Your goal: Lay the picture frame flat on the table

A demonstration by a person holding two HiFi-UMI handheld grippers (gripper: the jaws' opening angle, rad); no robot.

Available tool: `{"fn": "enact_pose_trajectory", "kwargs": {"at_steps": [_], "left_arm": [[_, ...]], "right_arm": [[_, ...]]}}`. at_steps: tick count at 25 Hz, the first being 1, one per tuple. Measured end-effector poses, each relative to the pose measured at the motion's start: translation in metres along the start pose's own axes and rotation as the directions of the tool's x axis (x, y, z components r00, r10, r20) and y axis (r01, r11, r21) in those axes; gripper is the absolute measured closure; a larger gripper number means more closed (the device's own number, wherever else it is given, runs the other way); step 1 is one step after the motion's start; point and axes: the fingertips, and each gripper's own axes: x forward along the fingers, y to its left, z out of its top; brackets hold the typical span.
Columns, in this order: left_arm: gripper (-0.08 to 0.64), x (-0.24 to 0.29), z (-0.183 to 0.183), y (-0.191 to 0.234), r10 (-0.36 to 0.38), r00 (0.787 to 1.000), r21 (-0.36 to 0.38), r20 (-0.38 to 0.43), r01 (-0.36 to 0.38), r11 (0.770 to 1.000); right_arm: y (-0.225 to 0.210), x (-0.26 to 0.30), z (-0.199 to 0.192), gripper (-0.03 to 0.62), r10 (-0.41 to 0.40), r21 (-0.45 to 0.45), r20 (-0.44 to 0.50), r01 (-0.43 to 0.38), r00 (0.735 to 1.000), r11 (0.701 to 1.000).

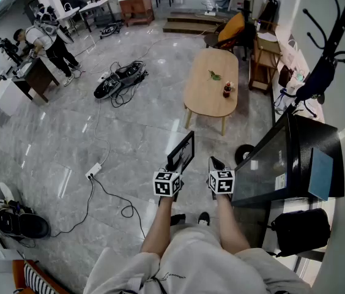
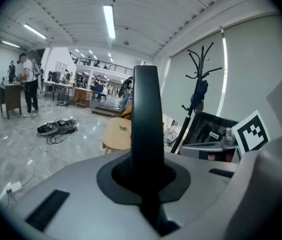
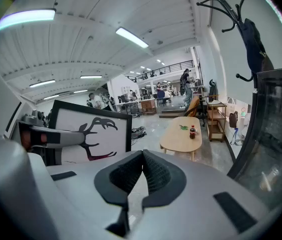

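The black picture frame (image 1: 181,152) with a white sheet and a dark antler drawing (image 3: 91,134) is held upright in the air over the floor. My left gripper (image 1: 175,168) is shut on its lower edge. In the left gripper view the frame (image 2: 147,129) stands edge-on between the pads of that gripper (image 2: 146,176). My right gripper (image 1: 216,163) is just to the right of the frame, apart from it; its pads (image 3: 142,156) meet with nothing between them. The oval wooden table (image 1: 211,81) stands some way ahead.
A small dark bottle (image 1: 226,90) and a green item (image 1: 215,75) stand on the table. A black glass-fronted cabinet (image 1: 282,158) is close on the right, with a coat rack (image 1: 325,54) behind it. A power strip (image 1: 93,171) and cables lie on the floor to the left.
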Motion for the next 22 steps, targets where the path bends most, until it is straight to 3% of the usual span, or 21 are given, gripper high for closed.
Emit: {"fn": "enact_pose_trajectory", "kwargs": {"at_steps": [7, 10, 18, 22], "left_arm": [[0.532, 0.044, 0.018, -0.035, -0.001, 0.999, -0.1, 0.039, 0.005, 0.995], [0.534, 0.052, 0.019, -0.045, 0.024, 0.998, -0.139, 0.065, -0.014, 0.99], [0.532, 0.061, 0.007, -0.048, 0.083, 0.994, -0.121, 0.07, -0.074, 0.99], [0.532, 0.064, 0.006, -0.039, 0.101, 0.992, -0.119, 0.072, -0.092, 0.989]], "right_arm": [[-0.05, 0.008, 0.032, 0.558, 0.024, -0.063, 0.025, -0.022, 0.999, 0.998], [-0.059, -0.001, 0.023, 0.558, 0.039, -0.088, 0.014, -0.037, 0.999, 0.995], [-0.098, 0.001, -0.004, 0.557, 0.05, 0.074, 0.047, -0.053, 0.998, 0.996], [-0.113, 0.003, 0.003, 0.557, 0.029, 0.102, 0.087, -0.038, 0.996, 0.994]]}}
